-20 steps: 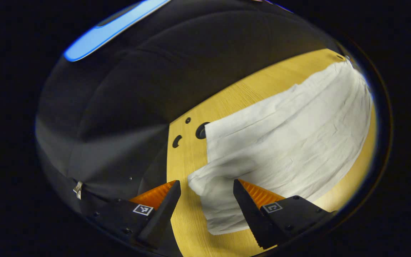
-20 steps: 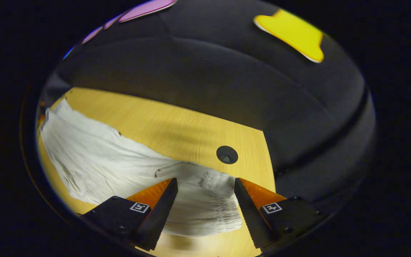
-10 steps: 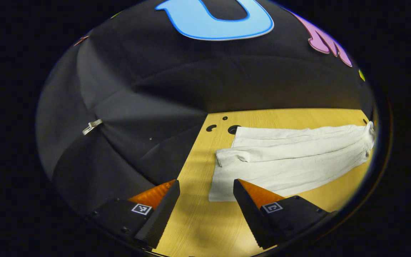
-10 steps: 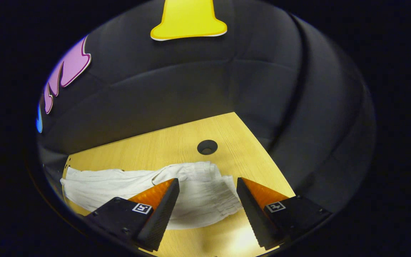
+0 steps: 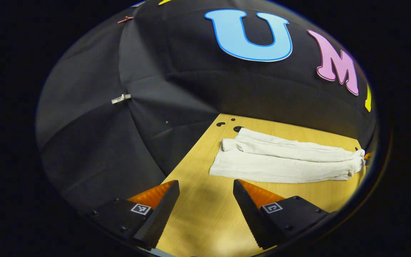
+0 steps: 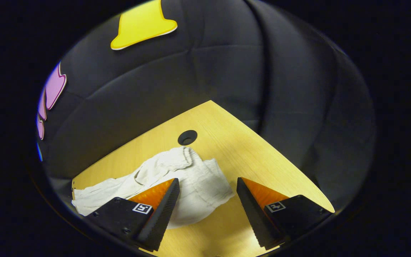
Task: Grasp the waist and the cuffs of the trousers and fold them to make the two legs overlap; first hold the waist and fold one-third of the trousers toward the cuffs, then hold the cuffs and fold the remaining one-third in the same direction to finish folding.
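White trousers (image 5: 284, 160) lie mid-frame on the wooden table (image 5: 205, 217); left gripper (image 5: 205, 200) and right gripper (image 6: 208, 200) gape wide, empty.

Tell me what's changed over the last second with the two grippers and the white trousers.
Both grippers have pulled up and back from the trousers: the left gripper now frames bare table, and the cloth looks farther off from the right gripper too. Nothing was gripped or released. The trousers remain flat on the table, legs overlapped, and both grippers remain open.
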Demonstrator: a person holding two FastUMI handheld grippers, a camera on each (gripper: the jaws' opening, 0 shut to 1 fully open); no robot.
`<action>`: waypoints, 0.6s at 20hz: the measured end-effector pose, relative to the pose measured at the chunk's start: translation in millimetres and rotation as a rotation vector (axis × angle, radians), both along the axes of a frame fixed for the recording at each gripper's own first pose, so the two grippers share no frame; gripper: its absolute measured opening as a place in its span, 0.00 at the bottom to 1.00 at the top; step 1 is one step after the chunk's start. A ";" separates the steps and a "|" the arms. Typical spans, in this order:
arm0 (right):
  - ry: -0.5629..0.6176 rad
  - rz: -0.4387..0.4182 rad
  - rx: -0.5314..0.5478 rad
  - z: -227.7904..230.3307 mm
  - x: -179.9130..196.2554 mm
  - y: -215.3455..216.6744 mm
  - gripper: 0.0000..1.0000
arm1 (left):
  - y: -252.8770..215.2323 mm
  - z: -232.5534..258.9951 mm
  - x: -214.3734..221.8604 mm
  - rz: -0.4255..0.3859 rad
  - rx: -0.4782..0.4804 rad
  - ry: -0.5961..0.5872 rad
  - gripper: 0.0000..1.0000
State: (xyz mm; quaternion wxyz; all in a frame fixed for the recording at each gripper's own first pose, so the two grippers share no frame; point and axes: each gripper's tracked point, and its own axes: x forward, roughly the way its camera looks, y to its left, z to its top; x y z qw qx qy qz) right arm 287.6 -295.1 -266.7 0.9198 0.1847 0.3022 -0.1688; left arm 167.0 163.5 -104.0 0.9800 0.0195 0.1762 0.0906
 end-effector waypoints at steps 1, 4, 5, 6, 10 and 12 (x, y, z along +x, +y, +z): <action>-0.003 -0.017 0.013 -3.2 1.2 -0.4 0.99 | 1.1 -5.1 -5.5 0.001 0.010 0.007 0.97; 0.013 -0.029 0.041 -10.4 -3.0 3.0 0.99 | -0.6 -11.6 -15.3 -0.008 0.041 0.029 0.97; 0.016 -0.030 0.037 -13.6 -2.5 4.0 0.99 | -2.3 -12.4 -13.2 -0.010 0.030 0.032 0.97; 0.016 -0.028 0.030 -19.2 -2.5 7.8 0.99 | -3.8 -12.7 -12.8 -0.012 0.012 0.031 0.97; 0.003 -0.050 -0.072 -21.1 -0.7 5.8 0.97 | -22.0 -8.0 -11.3 -0.036 -0.085 0.011 0.98; 0.011 -0.055 -0.090 -22.7 0.2 9.2 0.90 | -48.4 -9.2 -5.2 -0.059 -0.081 0.008 0.97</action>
